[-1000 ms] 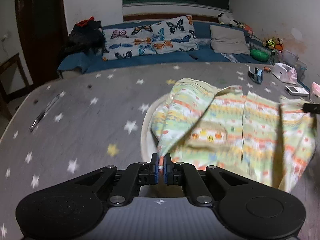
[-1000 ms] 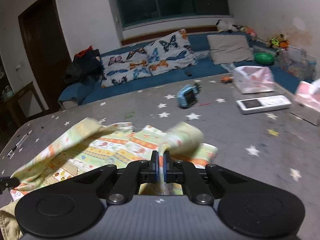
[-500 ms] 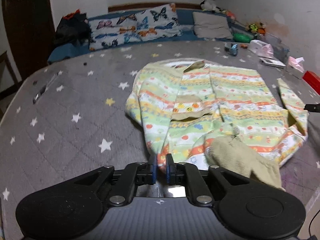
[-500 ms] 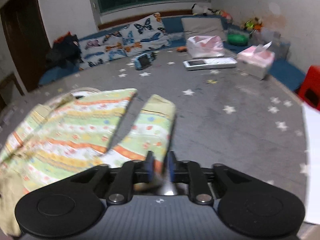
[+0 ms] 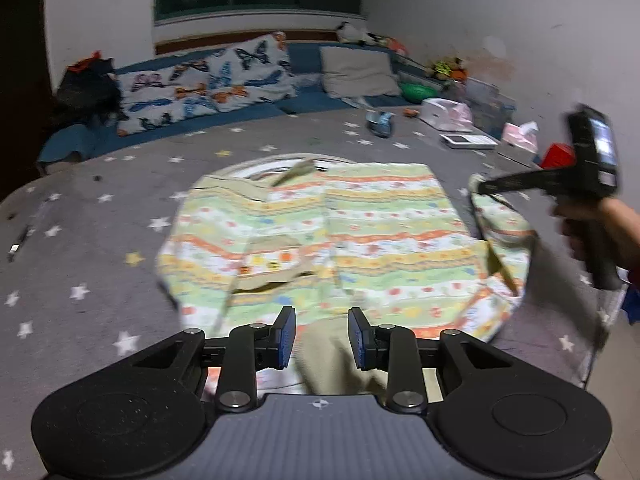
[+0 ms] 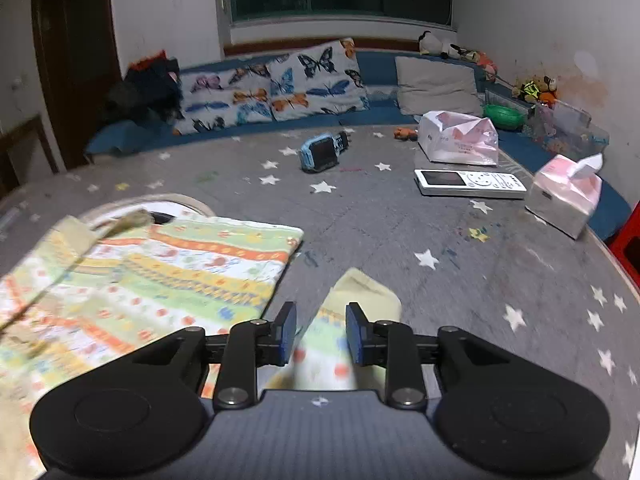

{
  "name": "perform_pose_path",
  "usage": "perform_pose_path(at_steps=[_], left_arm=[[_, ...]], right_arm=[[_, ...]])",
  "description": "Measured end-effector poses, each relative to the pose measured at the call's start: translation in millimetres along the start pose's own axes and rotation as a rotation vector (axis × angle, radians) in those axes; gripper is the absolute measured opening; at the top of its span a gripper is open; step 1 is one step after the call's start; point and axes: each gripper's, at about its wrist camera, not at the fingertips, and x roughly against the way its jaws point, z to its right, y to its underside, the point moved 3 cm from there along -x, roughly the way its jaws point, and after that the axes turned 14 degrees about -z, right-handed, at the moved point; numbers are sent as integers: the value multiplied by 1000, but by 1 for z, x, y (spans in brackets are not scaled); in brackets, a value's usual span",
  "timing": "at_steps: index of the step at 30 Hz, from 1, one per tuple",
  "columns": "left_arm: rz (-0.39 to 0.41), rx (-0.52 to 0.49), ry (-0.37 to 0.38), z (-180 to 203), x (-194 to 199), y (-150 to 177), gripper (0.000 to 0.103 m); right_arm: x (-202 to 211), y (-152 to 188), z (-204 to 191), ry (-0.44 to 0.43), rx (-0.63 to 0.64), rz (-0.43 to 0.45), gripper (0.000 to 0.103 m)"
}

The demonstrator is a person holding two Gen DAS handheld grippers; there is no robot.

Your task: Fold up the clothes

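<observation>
A child's top (image 5: pixel 332 236) with green, orange and yellow stripes lies spread flat on the grey star-print cover (image 5: pixel 100 280). My left gripper (image 5: pixel 322 338) hovers at its near edge. Its jaws are opening, and a beige cuff (image 5: pixel 324 354) lies loose below the gap, touched by neither pad. My right gripper (image 6: pixel 321 334) is at the garment's right side with its jaws opening too, and the striped sleeve with its pale yellow cuff (image 6: pixel 362 294) rests under them, not pinched. In the left wrist view a hand (image 5: pixel 600 224) holds the right gripper above that sleeve (image 5: pixel 500 232).
Past the top lie a blue watch (image 6: pixel 320 154), a pink-and-white bag (image 6: pixel 460 140), a white handset (image 6: pixel 468 182) and a tissue box (image 6: pixel 564 196). Butterfly pillows (image 6: pixel 276 88) line the back. A red stool (image 6: pixel 630 240) stands off the right edge.
Both grippers were shut on the sleeve ends a second ago; their jaws now stand apart and the cloth has dropped. The top went from lifted and bunched to flat.
</observation>
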Motion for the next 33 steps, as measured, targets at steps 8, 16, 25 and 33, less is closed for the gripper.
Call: perform_pose_path(at_steps=[8, 16, 25, 33], left_arm=[[-18, -50, 102, 36, -27, -14, 32], [-53, -99, 199, 75, -51, -25, 32], [-84, -177, 261, 105, -59, -18, 32], [-92, -250, 279, 118, -57, -7, 40]], right_arm=[[-38, -12, 4, 67, -41, -30, 18], [1, -2, 32, 11, -148, 73, 3], [83, 48, 71, -1, -214, 188, 2], [120, 111, 109, 137, -287, 163, 2]])
